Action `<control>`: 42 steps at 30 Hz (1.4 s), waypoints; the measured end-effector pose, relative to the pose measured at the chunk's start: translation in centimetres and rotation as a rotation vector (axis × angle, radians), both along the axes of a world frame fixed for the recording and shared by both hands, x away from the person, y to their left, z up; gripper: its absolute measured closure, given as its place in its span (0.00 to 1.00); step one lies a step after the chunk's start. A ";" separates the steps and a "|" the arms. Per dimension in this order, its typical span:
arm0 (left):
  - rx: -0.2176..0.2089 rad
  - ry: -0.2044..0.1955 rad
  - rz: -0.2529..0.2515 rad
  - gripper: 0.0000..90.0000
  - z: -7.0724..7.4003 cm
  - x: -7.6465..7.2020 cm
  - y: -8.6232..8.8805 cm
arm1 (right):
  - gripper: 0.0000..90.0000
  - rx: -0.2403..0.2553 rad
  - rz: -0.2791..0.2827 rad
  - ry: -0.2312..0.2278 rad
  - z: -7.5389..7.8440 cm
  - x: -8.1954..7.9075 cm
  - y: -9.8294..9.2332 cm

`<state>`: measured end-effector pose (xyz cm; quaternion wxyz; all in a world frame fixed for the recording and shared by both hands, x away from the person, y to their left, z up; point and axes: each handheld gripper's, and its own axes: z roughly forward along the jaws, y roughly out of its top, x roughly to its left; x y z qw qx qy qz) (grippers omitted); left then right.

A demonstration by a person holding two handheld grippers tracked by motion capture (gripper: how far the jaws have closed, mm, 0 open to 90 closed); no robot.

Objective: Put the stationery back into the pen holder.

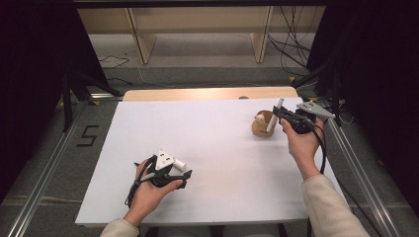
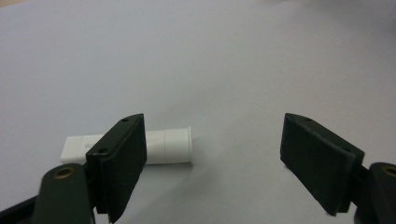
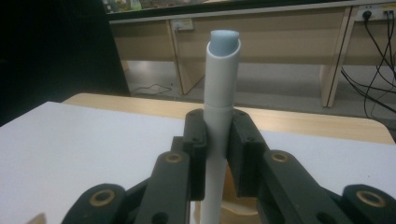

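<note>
- The tabletop (image 1: 212,163) is plain white, with a light wood strip along its far edge.
- Both tubes are white: the upright tube (image 3: 220,93), pale blue at its tip, and the lying tube (image 2: 170,147).
- The holder (image 1: 260,126) is tan.
- The fingers (image 2: 322,161) are matt black.

cap (image 2: 170,145) on table (image 1: 217,143), near left tongs (image 2: 212,161)

- You are working in what appears to be a lab or recording studio, not a home.
- The white-topped table (image 1: 207,148) stands between metal floor rails (image 1: 47,168) and black curtains (image 1: 29,74).
- Loose cables (image 1: 291,44) trail across the grey floor (image 1: 197,61) behind it.
- Plain wooden benches (image 1: 197,19) line the back; the far area is dim, so details remain uncertain.
</note>
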<state>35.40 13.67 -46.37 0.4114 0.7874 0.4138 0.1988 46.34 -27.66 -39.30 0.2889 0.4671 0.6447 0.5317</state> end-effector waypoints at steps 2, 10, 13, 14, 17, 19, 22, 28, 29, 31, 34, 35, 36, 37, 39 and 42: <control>0.001 0.001 0.000 0.25 0.0 0.0 0.0 | 0.88 0.007 -0.001 -0.002 0.1 0.1 0.0; 0.003 -0.001 -0.001 0.25 -0.1 0.0 0.0 | 0.88 0.003 -0.010 -0.014 0.5 0.3 0.0; 0.003 0.000 0.000 0.25 0.0 0.0 0.0 | 0.88 0.006 -0.011 -0.018 0.6 0.4 0.0; 0.003 0.000 0.000 0.25 0.0 0.0 0.0 | 0.88 0.006 -0.013 -0.020 0.7 0.4 0.0; 0.002 -0.002 0.001 0.25 -0.1 0.0 0.0 | 0.87 0.010 -0.018 -0.027 0.8 0.5 0.0; 0.003 -0.001 0.000 0.25 -0.1 0.0 0.0 | 0.87 0.011 -0.021 -0.027 0.8 0.6 -0.1; 0.002 -0.002 0.000 0.25 0.0 0.0 0.0 | 0.88 0.013 -0.027 -0.033 0.9 0.7 -0.2; 0.003 -0.001 0.000 0.24 -0.1 0.0 0.0 | 0.88 0.019 -0.035 -0.047 1.3 0.9 -0.3; 0.003 -0.001 0.000 0.24 -0.1 0.0 0.0 | 0.87 0.018 -0.036 -0.049 1.4 0.9 -0.3; 0.003 -0.001 0.000 0.24 -0.1 0.0 0.0 | 0.87 0.018 -0.041 -0.054 1.3 1.1 -0.2; 0.000 0.000 0.003 0.24 -0.1 0.0 0.0 | 0.87 0.017 -0.041 -0.055 1.3 1.3 -0.2; 0.000 0.002 0.003 0.24 -0.1 0.0 0.0 | 0.87 0.017 -0.041 -0.055 1.3 1.3 -0.2; 0.000 0.001 0.004 0.24 -0.1 0.0 0.0 | 0.87 0.015 -0.043 -0.056 1.3 1.4 -0.1; 0.001 0.003 0.004 0.24 -0.1 0.0 0.0 | 0.87 0.013 -0.047 -0.060 1.3 1.5 -0.1; 0.001 0.004 0.004 0.24 -0.1 0.0 0.0 | 0.87 0.007 -0.050 -0.062 1.3 1.6 0.0; 0.003 0.005 0.005 0.24 -0.1 0.0 0.1 | 0.87 0.005 -0.054 -0.059 1.2 1.8 0.0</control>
